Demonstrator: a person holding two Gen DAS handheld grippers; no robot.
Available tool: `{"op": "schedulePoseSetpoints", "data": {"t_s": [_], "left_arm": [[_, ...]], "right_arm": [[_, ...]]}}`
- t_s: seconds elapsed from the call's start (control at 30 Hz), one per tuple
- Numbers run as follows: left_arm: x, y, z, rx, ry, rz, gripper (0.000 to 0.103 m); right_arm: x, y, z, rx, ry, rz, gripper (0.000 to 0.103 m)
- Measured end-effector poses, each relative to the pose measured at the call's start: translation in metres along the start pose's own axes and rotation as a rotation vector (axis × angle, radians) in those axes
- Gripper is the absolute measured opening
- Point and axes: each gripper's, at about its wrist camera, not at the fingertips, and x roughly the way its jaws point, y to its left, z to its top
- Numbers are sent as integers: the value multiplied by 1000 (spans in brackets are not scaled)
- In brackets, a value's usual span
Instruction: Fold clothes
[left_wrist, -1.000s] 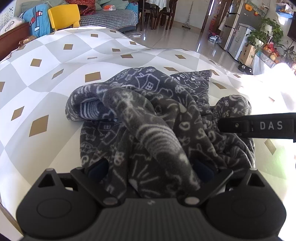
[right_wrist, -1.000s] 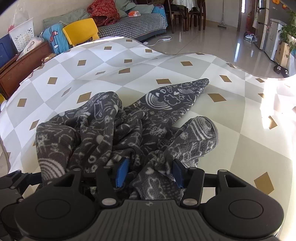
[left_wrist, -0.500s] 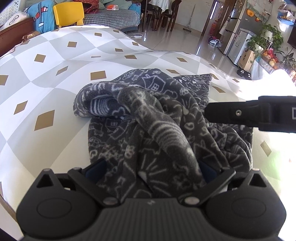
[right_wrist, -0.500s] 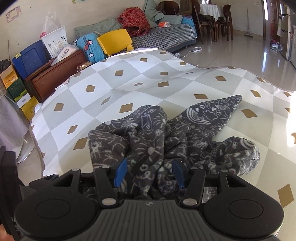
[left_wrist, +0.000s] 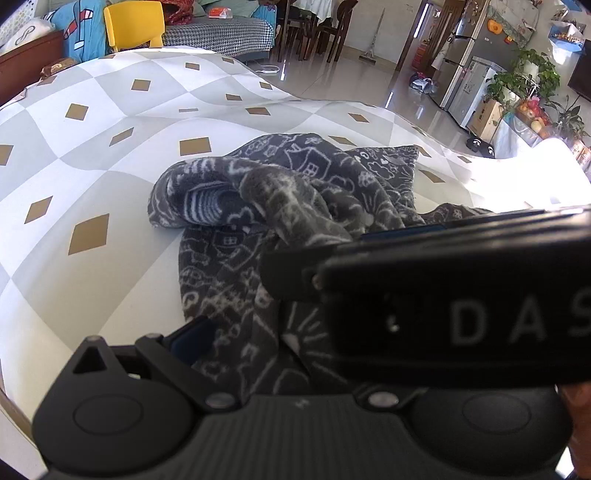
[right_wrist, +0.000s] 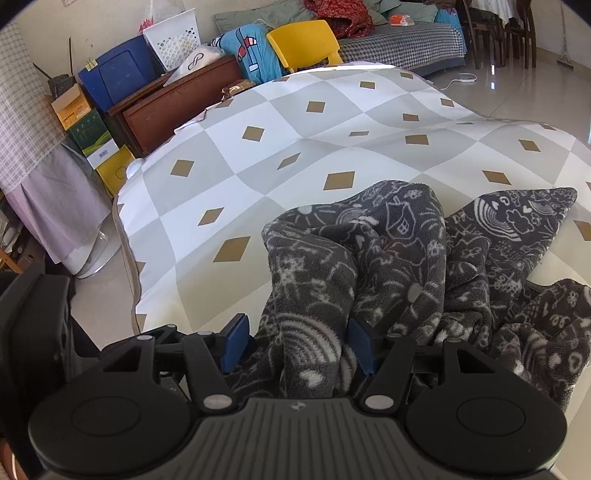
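Crumpled grey patterned fleece garment (right_wrist: 406, 266) bunched near the table's (right_wrist: 280, 140) near edge, on a white-and-grey checked tablecloth (left_wrist: 110, 155), right gripper (right_wrist: 295, 347) jaws just widened, a fleece fold between the blue pads, left gripper (left_wrist: 280, 350) largely hidden behind the right one, grip impossible to tell, fleece lying between its fingers.

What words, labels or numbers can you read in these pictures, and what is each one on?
"DAS" – white letters on the black side of the right claw, cut off at the picture's edge.
Cardboard boxes by the wall carry printing too small to read.
The fridge has stickers, too blurred to read.
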Motion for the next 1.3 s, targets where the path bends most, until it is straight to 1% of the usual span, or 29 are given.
{"op": "schedulePoseSetpoints", "data": {"t_s": [0.13, 0.2, 0.27, 0.4, 0.47, 0.5, 0.57, 0.67, 0.87, 1.3], "left_arm": [[1, 1, -1, 2, 5, 0, 103], [2, 1, -1, 1, 5, 0, 103], [3, 1, -1, 0, 4, 0, 103], [4, 2, -1, -2, 4, 2, 103], [4, 2, -2, -3, 2, 4, 103], [4, 2, -2, -2, 2, 4, 103], [3, 1, -2, -1, -1, 7, 103], [3, 1, -1, 2, -6, 11, 103], [-5, 1, -2, -4, -17, 15, 103], [-23, -2, 0, -14, -62, -8, 103]], "right_arm": [[16, 4, -5, -43, 52, -62, 60], [19, 3, -7, -36, 53, -65, 59], [21, 2, -8, -32, 58, -73, 51], [21, -1, -8, -36, 52, -95, 40], [21, -1, -8, -29, 51, -108, 28], [21, -2, -7, -29, 50, -113, 24], [20, -4, -7, -26, 42, -118, 18], [16, -2, -7, -32, 25, -126, 13], [6, 2, -7, -41, -22, -133, 10], [-40, -4, -6, 11, -143, -144, 8]]}}
